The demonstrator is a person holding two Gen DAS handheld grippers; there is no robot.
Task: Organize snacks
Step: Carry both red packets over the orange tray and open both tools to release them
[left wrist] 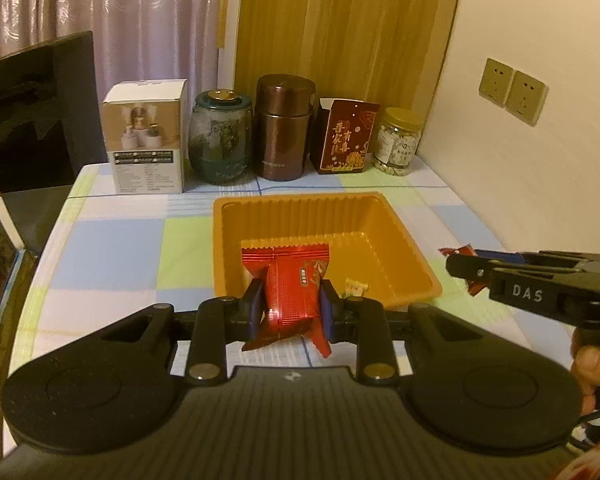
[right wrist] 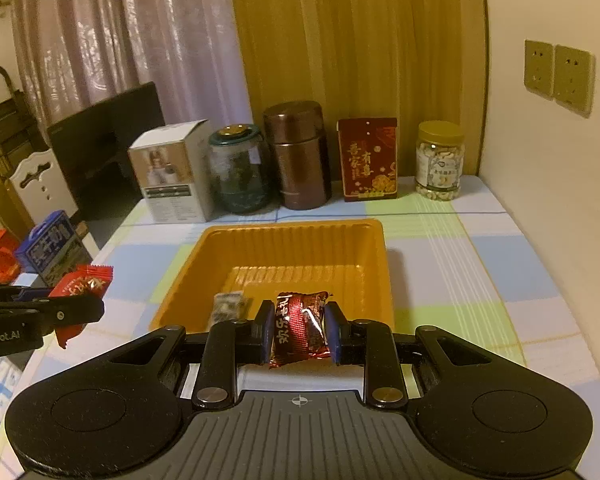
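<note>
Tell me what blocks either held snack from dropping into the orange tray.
Nothing visible does. The red snack packet and dark red snack packet are held at the near rim of the open orange tray, which holds only one small wrapped piece.

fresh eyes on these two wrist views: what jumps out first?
The orange tray at the table's center, nearly empty, with one small wrapped candy at its near edge. Just before it, each gripper is shut on a snack: the left gripper on a red packet, the right gripper on a dark red packet.
</note>
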